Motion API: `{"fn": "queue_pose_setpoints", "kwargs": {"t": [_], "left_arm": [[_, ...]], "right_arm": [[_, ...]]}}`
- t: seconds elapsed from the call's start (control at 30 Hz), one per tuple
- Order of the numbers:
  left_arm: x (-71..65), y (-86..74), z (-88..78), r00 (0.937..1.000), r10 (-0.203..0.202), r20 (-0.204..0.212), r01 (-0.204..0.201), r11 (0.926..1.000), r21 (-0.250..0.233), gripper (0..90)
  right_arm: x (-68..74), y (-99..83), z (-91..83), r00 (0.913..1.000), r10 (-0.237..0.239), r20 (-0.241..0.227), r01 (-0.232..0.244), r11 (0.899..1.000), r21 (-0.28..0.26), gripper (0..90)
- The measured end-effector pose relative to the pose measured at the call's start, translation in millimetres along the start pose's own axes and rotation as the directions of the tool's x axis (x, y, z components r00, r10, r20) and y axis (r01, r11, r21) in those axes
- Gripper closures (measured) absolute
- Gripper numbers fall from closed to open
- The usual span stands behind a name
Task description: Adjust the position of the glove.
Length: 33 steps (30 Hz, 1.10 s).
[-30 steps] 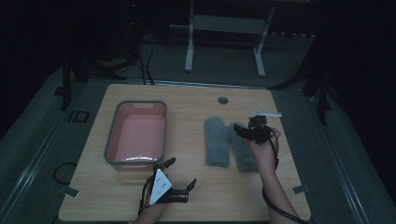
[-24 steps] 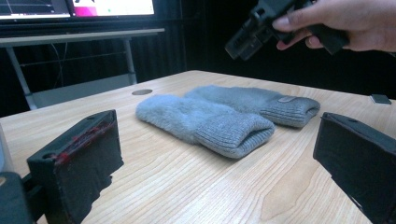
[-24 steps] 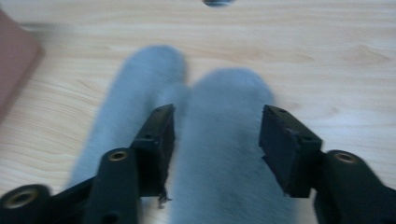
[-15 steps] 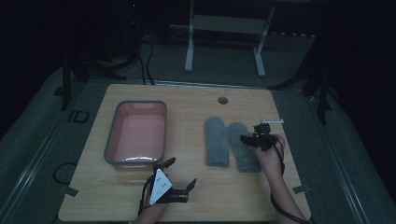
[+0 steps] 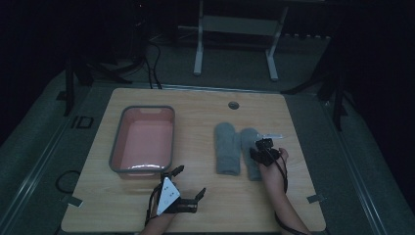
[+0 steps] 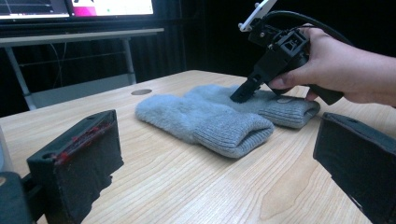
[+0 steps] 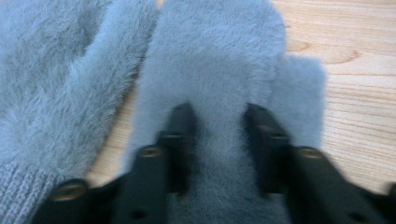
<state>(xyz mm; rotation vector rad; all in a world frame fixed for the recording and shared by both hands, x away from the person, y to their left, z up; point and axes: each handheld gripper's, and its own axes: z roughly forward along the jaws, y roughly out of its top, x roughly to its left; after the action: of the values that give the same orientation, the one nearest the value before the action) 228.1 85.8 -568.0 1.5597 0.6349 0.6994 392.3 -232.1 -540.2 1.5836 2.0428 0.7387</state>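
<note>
Two grey mittens lie side by side on the wooden table (image 5: 293, 117), right of center. Right gripper (image 5: 259, 155) presses on the right mitten (image 7: 219, 70), fingers narrowly apart w/ fur between. Left gripper (image 5: 188, 183), at 6 o'clock, fingers wide. Pink bin (image 5: 144, 139) at 9 o'clock.

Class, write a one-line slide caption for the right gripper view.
Right gripper, jaws apart, pressing into the fluffy grey right mitten beside its pair.

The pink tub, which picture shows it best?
The high view: the whole pink tub sits on the table's left side. The left gripper view catches at most a pale sliver at its left edge; the right gripper view looks at the grey mittens.
</note>
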Motion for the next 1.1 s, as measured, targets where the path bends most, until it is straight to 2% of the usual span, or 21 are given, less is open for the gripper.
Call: {"fn": "queue_pose_setpoints", "kwargs": {"t": [0.1, 0.27, 0.33, 0.5, 0.57, 0.7, 0.83, 0.97, 1.1], "left_arm": [[0.1, 0.0, 0.0, 1.0000, 0.000, 0.000, 0.000, 1.0000, 0.000, 1.1], [0.2, -0.1, 0.1, 1.0000, -0.001, 0.000, 0.001, 1.0000, 0.001, 1.1], [0.4, -0.1, 0.2, 1.0000, -0.001, -0.002, 0.001, 1.0000, 0.001, 1.1], [0.1, -0.1, 0.2, 1.0000, 0.001, -0.001, -0.001, 1.0000, 0.002, 1.0], [0.3, -0.2, 0.3, 1.0000, 0.003, -0.004, -0.003, 1.0000, 0.004, 1.1], [0.3, -0.2, 0.3, 1.0000, 0.002, -0.004, -0.002, 1.0000, 0.004, 1.1], [0.4, -0.1, 0.2, 1.0000, 0.000, -0.003, 0.000, 1.0000, 0.001, 1.1], [0.3, 0.1, -0.2, 1.0000, 0.002, -0.002, -0.002, 1.0000, 0.000, 1.1], [0.4, 0.3, -0.4, 1.0000, 0.004, -0.001, -0.004, 1.0000, -0.002, 1.1]], "right_arm": [[2.4, 0.1, -1.8, 0.9993, 0.010, 0.037, -0.010, 1.000, -0.013, 81.3], [-1.8, 6.6, -11.1, 0.9968, 0.052, 0.060, -0.051, 0.999, -0.016, 84.0], [-3.9, 11.3, -18.8, 0.9957, 0.072, 0.058, -0.070, 0.997, -0.034, 84.0], [-3.3, 26.9, -42.0, 0.9955, 0.083, 0.045, -0.079, 0.993, -0.082, 84.0], [-0.5, 35.2, -51.2, 0.9957, 0.091, 0.019, -0.089, 0.992, -0.092, 84.1], [12.7, 51.9, -65.2, 0.9968, 0.080, -0.007, -0.080, 0.990, -0.112, 84.1], [30.3, 65.7, -72.2, 0.9948, 0.094, -0.040, -0.098, 0.989, -0.115, 84.0], [50.7, 73.3, -66.3, 0.9941, 0.096, -0.050, -0.100, 0.990, -0.100, 84.1], [67.3, 74.5, -53.3, 0.9894, 0.121, -0.080, -0.126, 0.990, -0.061, 84.0]]}}
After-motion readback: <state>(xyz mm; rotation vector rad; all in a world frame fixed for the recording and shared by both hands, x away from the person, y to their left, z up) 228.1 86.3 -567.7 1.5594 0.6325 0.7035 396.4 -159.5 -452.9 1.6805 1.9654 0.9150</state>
